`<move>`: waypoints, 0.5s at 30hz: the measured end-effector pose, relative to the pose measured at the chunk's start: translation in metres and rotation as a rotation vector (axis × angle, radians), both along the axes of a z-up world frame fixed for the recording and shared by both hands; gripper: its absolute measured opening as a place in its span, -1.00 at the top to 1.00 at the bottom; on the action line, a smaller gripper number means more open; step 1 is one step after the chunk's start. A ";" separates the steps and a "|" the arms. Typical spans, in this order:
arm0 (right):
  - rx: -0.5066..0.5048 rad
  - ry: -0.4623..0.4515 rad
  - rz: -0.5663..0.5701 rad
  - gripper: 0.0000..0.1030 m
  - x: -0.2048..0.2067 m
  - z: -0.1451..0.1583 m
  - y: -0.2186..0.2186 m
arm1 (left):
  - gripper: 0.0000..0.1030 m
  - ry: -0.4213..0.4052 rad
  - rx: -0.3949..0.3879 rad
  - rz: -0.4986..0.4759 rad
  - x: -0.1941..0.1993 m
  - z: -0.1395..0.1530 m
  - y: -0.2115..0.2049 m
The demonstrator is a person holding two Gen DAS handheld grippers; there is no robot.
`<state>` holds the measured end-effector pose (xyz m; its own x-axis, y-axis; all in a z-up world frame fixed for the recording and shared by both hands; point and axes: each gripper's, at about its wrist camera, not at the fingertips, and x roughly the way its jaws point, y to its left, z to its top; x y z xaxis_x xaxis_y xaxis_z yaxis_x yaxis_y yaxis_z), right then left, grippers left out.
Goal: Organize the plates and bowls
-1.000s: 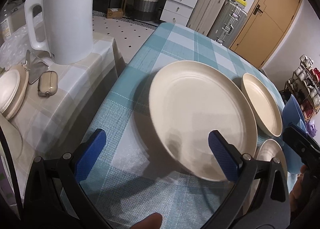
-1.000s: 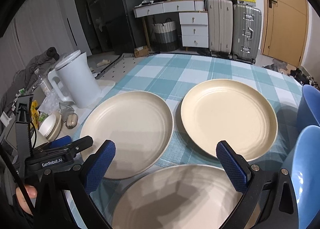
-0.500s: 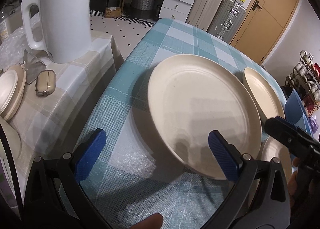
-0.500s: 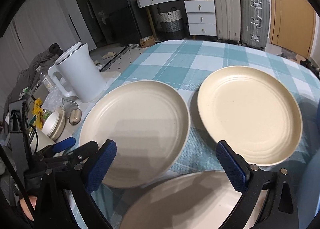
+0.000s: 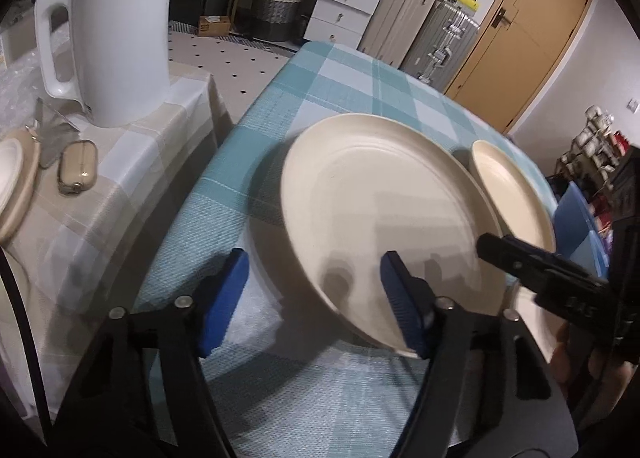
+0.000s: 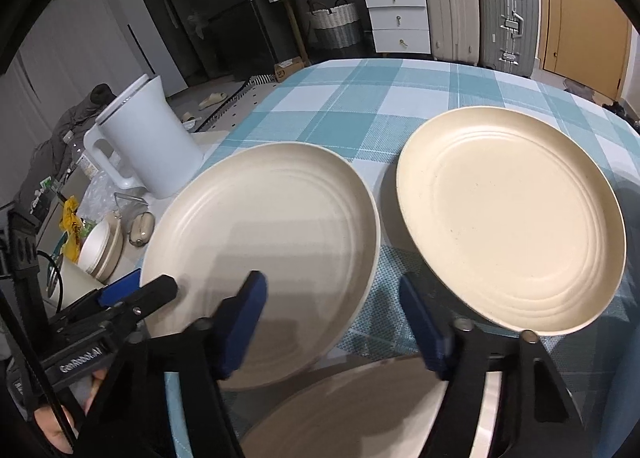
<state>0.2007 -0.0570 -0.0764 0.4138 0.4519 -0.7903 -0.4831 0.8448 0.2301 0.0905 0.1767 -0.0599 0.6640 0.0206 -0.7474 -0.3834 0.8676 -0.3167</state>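
Nearest in the left wrist view: left gripper (image 5: 316, 300), black with blue pads, jaws about half apart and just narrowed from full spread, straddling the near edge of the round cream plate with ribbed rings (image 5: 384, 218). Right pad above the plate's inner surface, left pad outside over the teal-and-white checked tablecloth (image 5: 320, 386). Rim between the pads but not pinched; contact cannot be told.

Right of that plate's rim: right gripper (image 6: 332, 322), also black with blue pads, jaws likewise about halfway and just drawn in, nothing clamped. Left pad over the same plate's near right portion, right pad over the cloth gap toward the second cream ribbed plate (image 6: 512, 226). Beneath that gripper, closer than the first plate, a third cream plate (image 6: 360, 410) in shadow.

On the left gripper's body, seen from the right wrist: white lettering "GenRobot.AI".

Versus a second ago: both jaw pairs narrower; first plate larger in the right wrist view; right gripper reaching further into the left wrist view.

Left of the first plate, on the beige checked side table (image 5: 132, 162): white plastic electric kettle (image 5: 116, 42). Beyond the second plate: blue bowls (image 5: 576, 218).
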 end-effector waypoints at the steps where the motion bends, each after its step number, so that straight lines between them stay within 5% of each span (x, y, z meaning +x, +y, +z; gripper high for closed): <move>1: -0.003 0.002 0.002 -0.11 0.001 -0.001 0.001 | -0.19 -0.003 -0.003 0.000 0.000 0.000 0.000; 8: -0.014 -0.009 -0.015 0.14 0.001 -0.004 0.003 | 0.44 0.002 -0.018 -0.031 0.001 -0.002 -0.003; 15: -0.055 -0.025 -0.044 0.60 0.003 -0.005 0.001 | 0.58 0.002 -0.007 -0.021 0.001 -0.002 -0.002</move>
<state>0.2041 -0.0558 -0.0811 0.4522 0.3888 -0.8027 -0.4500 0.8765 0.1710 0.0912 0.1745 -0.0622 0.6630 0.0013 -0.7486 -0.3656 0.8732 -0.3223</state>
